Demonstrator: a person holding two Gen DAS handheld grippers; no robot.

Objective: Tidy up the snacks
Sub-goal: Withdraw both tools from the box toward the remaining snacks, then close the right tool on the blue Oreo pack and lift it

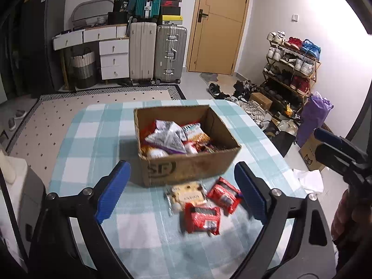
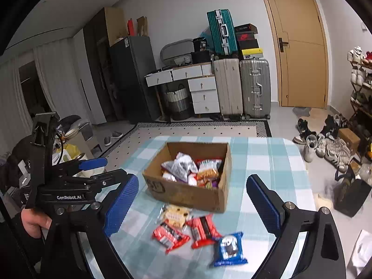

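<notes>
Left hand-held gripper (image 1: 181, 190): your jaws stand wide with nothing between the pads, hanging over the loose packets.
Right hand-held gripper (image 2: 193, 202): also wide open and empty, low centre of its view.
Box (image 1: 193, 169): centre of frame on the checked worktop (image 1: 93, 139), already heaped with snacks.
Loose packets: two red packets (image 2: 171, 234) (image 2: 204, 230), one pale biscuit packet (image 2: 175, 214) and one blue packet (image 2: 230, 248), just in front of the box, overlapping.
Risk, overlap: you may pinch two slippery wrappers together and drop one.
Risk, full box: a packet laid on the heap could slide back out.
Risk, crowding: your two grippers could clash over the same pile.
</notes>
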